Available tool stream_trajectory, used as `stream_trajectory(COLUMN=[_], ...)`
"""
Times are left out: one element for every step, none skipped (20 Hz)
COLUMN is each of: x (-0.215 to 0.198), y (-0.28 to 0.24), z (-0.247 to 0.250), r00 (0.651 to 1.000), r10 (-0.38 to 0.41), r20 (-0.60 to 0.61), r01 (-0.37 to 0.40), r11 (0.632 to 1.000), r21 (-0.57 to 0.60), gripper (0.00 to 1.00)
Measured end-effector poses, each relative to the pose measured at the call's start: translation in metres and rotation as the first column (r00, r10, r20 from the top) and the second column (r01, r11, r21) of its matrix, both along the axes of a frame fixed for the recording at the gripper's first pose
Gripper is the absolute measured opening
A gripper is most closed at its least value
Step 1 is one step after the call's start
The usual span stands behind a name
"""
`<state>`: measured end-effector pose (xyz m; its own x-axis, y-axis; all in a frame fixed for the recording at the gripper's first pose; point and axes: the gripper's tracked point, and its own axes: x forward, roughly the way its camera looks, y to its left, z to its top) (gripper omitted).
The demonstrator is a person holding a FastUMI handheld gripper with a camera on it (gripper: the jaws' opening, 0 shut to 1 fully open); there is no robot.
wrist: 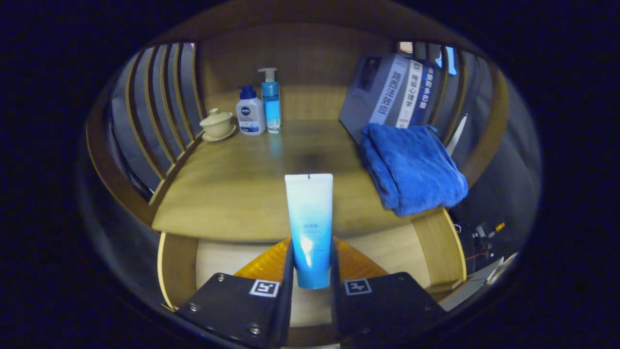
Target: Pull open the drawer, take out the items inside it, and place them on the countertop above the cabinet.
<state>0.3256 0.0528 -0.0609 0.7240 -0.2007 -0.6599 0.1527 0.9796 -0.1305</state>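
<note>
1. I had the gripper (311, 271) with its fingers clamped on the tube's (310, 228) lower end, above the open drawer (218, 257).
2. It seemed light, soft and slick, so I judged a low grip best.
3. Beyond lay the table (242, 184), towel (411, 167) and bottles (259, 109).

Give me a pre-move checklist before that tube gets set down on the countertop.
1. Grip: gripper fingers pressing both sides of the upright white-to-blue plastic tube: ok.
2. Drawer: open wooden drawer below the fingers: ok.
3. Landing spot: bare stretch of wooden countertop just beyond the tube: ok.
4. Clearance to the folded blue towel on one side: ok.
5. Clearance to the two pump bottles and cream lidded cup at the back: ok.
6. More items left in the drawer: cannot tell, an orange ribbed thing lies behind the fingers.
</note>
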Motion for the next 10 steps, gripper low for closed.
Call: stream_trajectory(x=[0.010, 0.019, 0.027, 0.037, 0.048, 0.057, 0.064, 0.072, 0.078, 0.082], y=[-0.001, -0.002, -0.005, -0.003, -0.003, -0.006, -0.009, -0.009, -0.010, -0.015], z=[-0.003, -0.006, -0.005, -0.005, -0.002, 0.000, -0.001, -0.002, -0.003, -0.004], r00=[1.000, 1.000, 1.000, 0.999, 0.999, 0.998, 0.998, 0.997, 0.996, 0.997], r10=[0.005, 0.009, 0.017, 0.030, 0.039, 0.045, 0.052, 0.061, 0.065, 0.059], r20=[-0.003, -0.007, -0.008, 0.010, 0.029, 0.041, 0.040, 0.049, 0.054, 0.057], r01=[-0.005, -0.009, -0.017, -0.030, -0.041, -0.047, -0.054, -0.063, -0.069, -0.062], r11=[1.000, 1.000, 1.000, 0.999, 0.998, 0.998, 0.997, 0.996, 0.996, 0.996], r21=[0.010, 0.013, 0.017, 0.028, 0.042, 0.050, 0.054, 0.060, 0.062, 0.059], gripper=[0.34, 0.34, 0.34, 0.34, 0.34, 0.34, 0.34, 0.34, 0.34, 0.34])
